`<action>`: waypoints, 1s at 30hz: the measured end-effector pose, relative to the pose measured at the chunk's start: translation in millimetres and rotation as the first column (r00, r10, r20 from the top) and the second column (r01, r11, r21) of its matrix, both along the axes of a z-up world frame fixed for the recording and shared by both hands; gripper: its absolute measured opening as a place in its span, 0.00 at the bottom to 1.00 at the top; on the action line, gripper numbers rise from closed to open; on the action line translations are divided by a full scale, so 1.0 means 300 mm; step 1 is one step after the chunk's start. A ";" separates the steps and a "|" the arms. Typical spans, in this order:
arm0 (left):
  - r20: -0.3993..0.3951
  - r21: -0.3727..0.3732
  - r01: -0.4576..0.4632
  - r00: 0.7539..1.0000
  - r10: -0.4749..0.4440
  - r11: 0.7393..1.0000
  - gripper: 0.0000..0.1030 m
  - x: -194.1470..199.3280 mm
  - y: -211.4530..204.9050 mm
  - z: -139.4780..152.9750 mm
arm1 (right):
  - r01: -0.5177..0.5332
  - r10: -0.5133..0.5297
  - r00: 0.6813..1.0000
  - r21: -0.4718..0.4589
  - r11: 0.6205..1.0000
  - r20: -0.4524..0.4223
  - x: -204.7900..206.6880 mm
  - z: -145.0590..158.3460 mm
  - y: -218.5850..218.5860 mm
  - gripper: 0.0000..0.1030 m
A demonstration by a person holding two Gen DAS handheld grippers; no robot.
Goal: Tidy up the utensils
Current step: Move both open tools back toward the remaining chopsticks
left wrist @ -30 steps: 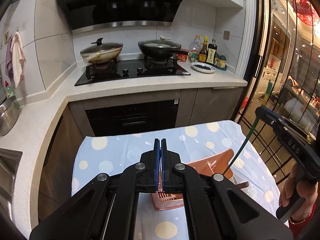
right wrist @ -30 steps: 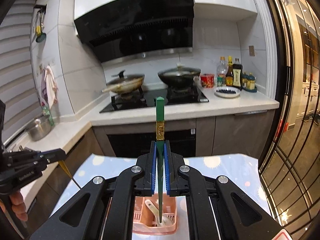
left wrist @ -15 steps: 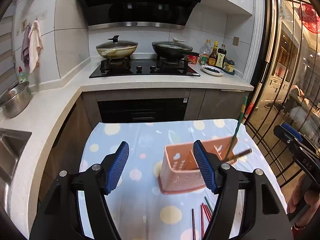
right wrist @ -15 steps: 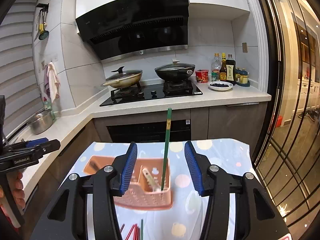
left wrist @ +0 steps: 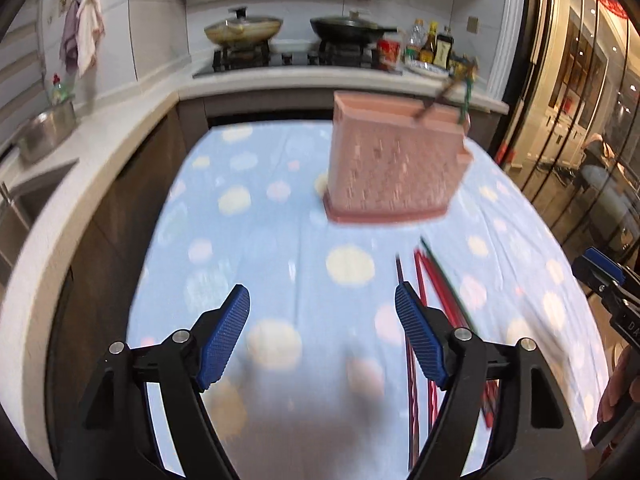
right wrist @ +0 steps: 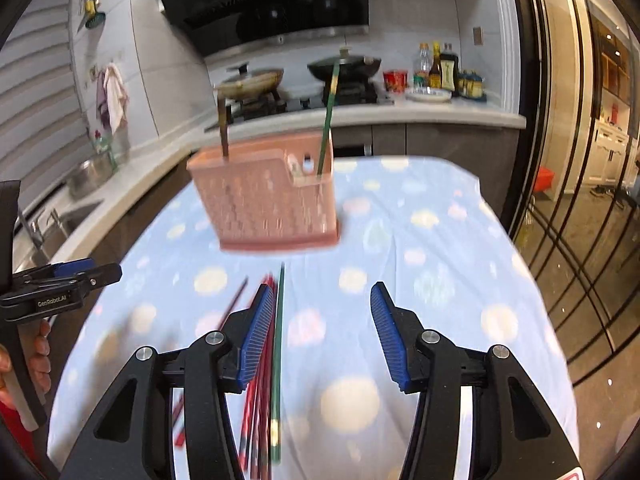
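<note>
Blue-padded fingers of the right gripper stand wide apart and empty above a bundle of red chopsticks and one green chopstick lying flat on the dotted blue cloth of the bench. The left gripper is likewise spread, holding nothing, with the same chopsticks just beside its right finger. Beyond them a pink utensil holder stands upright, already carrying a green chopstick and a brown one. The likely next pick is best made on one stick near its upper end, fingers straddling it squarely, so the neighbours are not dragged along. Both grippers are held low and level, aimed forward at the holder; the picture is motion-blurred.
</note>
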State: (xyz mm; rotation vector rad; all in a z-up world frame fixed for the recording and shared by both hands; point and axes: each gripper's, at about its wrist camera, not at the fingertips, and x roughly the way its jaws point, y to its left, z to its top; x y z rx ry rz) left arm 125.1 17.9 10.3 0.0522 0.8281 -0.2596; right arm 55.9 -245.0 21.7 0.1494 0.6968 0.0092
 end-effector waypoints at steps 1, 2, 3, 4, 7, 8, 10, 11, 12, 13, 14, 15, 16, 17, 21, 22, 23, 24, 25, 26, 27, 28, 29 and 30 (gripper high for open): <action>-0.016 0.008 0.001 1.000 -0.001 1.000 0.69 -0.023 -0.001 -0.027 | -0.004 0.004 1.000 0.006 1.000 -0.021 -0.025 -0.028 0.006 0.48; -0.031 0.016 0.006 0.999 -0.005 1.000 0.69 -0.044 -0.004 -0.051 | -0.007 0.007 0.999 0.011 1.000 -0.040 -0.046 -0.056 0.013 0.48; -0.043 0.023 0.009 0.999 -0.008 1.000 0.69 -0.065 -0.005 -0.073 | -0.011 0.012 0.998 0.018 1.000 -0.062 -0.068 -0.085 0.024 0.48; -0.051 0.029 0.012 0.999 -0.010 1.000 0.69 -0.082 -0.007 -0.091 | -0.018 0.019 0.997 0.025 1.000 -0.080 -0.087 -0.113 0.036 0.48; -0.079 0.024 0.025 0.997 -0.023 0.999 0.69 -0.128 -0.017 -0.128 | -0.043 0.045 0.991 0.014 0.999 -0.125 -0.130 -0.181 0.083 0.48; -0.090 0.015 0.030 0.996 -0.029 0.999 0.69 -0.140 -0.020 -0.136 | -0.048 0.048 0.990 0.001 0.999 -0.132 -0.140 -0.198 0.099 0.47; -0.104 0.010 0.044 0.994 -0.043 0.999 0.69 -0.162 -0.035 -0.159 | -0.058 0.056 0.987 -0.008 0.998 -0.147 -0.147 -0.227 0.121 0.45; -0.107 0.015 0.053 0.993 -0.051 0.998 0.69 -0.173 -0.043 -0.167 | -0.062 0.060 0.986 -0.004 0.998 -0.154 -0.144 -0.238 0.128 0.44; -0.108 0.019 0.059 0.993 -0.057 0.998 0.69 -0.180 -0.051 -0.174 | -0.064 0.063 0.985 -0.001 0.998 -0.159 -0.142 -0.248 0.132 0.40; -0.110 0.021 0.063 0.992 -0.060 0.998 0.69 -0.186 -0.057 -0.181 | -0.067 0.065 0.984 -0.001 0.998 -0.166 -0.138 -0.259 0.135 0.35; -0.114 0.022 0.064 0.992 -0.061 0.998 0.69 -0.190 -0.061 -0.187 | -0.067 0.065 0.983 -0.003 0.998 -0.172 -0.130 -0.267 0.138 0.33; -0.116 0.024 0.066 0.991 -0.062 0.998 0.69 -0.190 -0.065 -0.191 | -0.067 0.066 0.981 -0.003 0.998 -0.181 -0.124 -0.280 0.139 0.30; -0.117 0.031 0.064 0.991 -0.060 0.997 0.69 -0.193 -0.068 -0.197 | -0.069 0.067 0.980 -0.002 0.998 -0.189 -0.116 -0.285 0.140 0.27; -0.118 0.036 0.064 0.991 -0.060 0.997 0.69 -0.195 -0.071 -0.203 | -0.071 0.069 0.978 -0.005 0.997 -0.196 -0.111 -0.296 0.143 0.26; -0.129 0.035 0.073 0.989 -0.068 0.997 0.69 -0.200 -0.078 -0.217 | -0.072 0.066 0.974 -0.021 0.997 -0.218 -0.096 -0.321 0.147 0.22; -0.132 0.035 0.075 0.989 -0.070 0.997 0.69 -0.201 -0.081 -0.221 | -0.071 0.065 0.973 -0.020 0.997 -0.220 -0.095 -0.326 0.146 0.22; -0.134 0.034 0.078 0.988 -0.073 0.996 0.69 -0.202 -0.083 -0.223 | -0.068 0.062 0.974 -0.018 0.998 -0.219 -0.096 -0.327 0.143 0.22; -0.135 0.033 0.081 0.988 -0.076 0.996 0.69 -0.203 -0.087 -0.224 | -0.068 0.062 0.973 -0.016 0.998 -0.220 -0.096 -0.327 0.140 0.22; -0.137 0.033 0.084 0.987 -0.079 0.996 0.69 -0.204 -0.090 -0.226 | -0.070 0.064 0.973 -0.017 0.997 -0.224 -0.096 -0.328 0.140 0.22; -0.138 0.033 0.088 0.987 -0.083 0.996 0.69 -0.206 -0.094 -0.229 | -0.074 0.069 0.972 -0.014 0.997 -0.227 -0.097 -0.332 0.140 0.22; -0.140 0.034 0.091 0.987 -0.086 0.995 0.69 -0.208 -0.099 -0.232 | -0.077 0.071 0.970 -0.015 0.997 -0.233 -0.098 -0.337 0.143 0.21; -0.143 0.036 0.094 0.986 -0.088 0.995 0.69 -0.208 -0.104 -0.237 | -0.079 0.073 0.968 -0.020 0.997 -0.238 -0.100 -0.344 0.147 0.21; -0.150 0.034 0.098 0.984 -0.092 0.995 0.69 -0.209 -0.107 -0.243 | -0.080 0.072 0.970 -0.026 0.996 -0.234 -0.104 -0.345 0.150 0.21; -0.154 0.032 0.100 0.984 -0.094 0.994 0.69 -0.209 -0.111 -0.248 | -0.082 0.072 0.970 -0.036 0.996 -0.232 -0.107 -0.345 0.154 0.21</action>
